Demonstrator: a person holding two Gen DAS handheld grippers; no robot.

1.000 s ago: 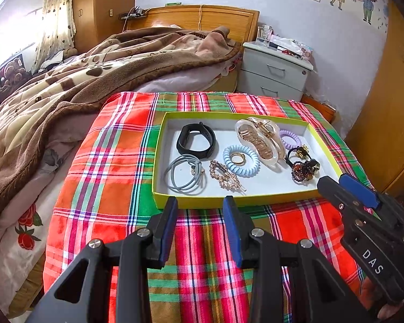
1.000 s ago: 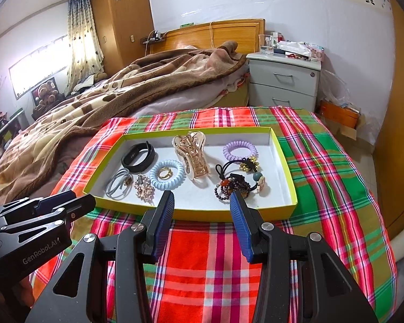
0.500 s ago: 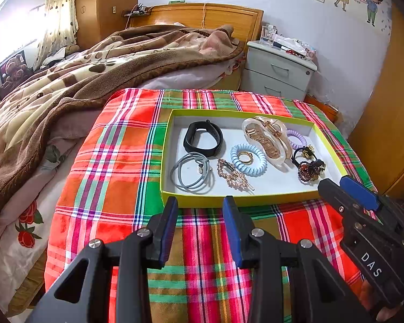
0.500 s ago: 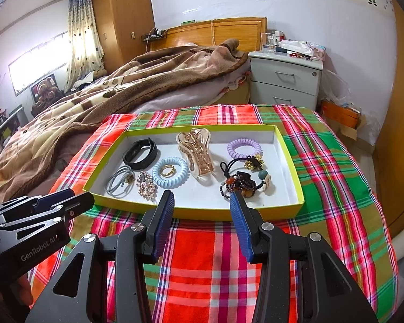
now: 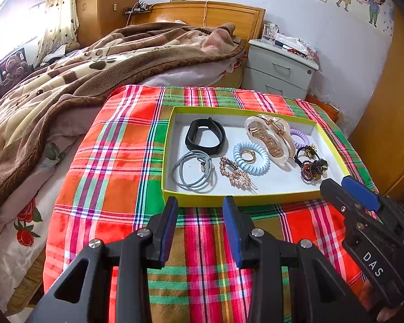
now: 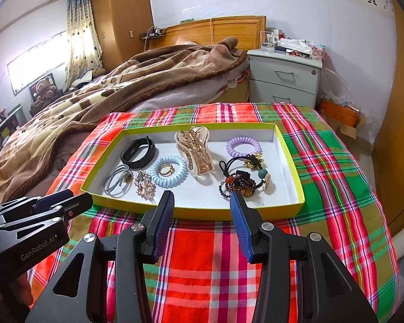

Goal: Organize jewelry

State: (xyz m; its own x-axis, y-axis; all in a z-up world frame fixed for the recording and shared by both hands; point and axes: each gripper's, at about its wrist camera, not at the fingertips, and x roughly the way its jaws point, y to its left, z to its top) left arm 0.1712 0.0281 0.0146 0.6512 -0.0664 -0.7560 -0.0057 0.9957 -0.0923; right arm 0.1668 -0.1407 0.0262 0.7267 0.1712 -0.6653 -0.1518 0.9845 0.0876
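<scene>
Yellow-rimmed tray (image 6: 194,212) of jewelry centred on plaid cloth (image 6: 336,161), holding black band (image 6: 138,152) at far left, gold claw clip (image 6: 195,152) mid, beaded bracelet (image 6: 238,184) near right. Left gripper (image 5: 200,228) and right gripper (image 6: 200,223) gaping, empty, just short of tray's near edge.

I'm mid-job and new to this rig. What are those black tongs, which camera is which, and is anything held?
Each picture comes from a camera mounted on a hand-held gripper, looking along its fingers. One shows the left gripper, the other the right gripper. Both are open and empty, short of a yellow-rimmed tray on a plaid cloth. In the tray lie a black band, a blue coil tie with a ring inside, a claw clip and a purple coil tie.
</scene>
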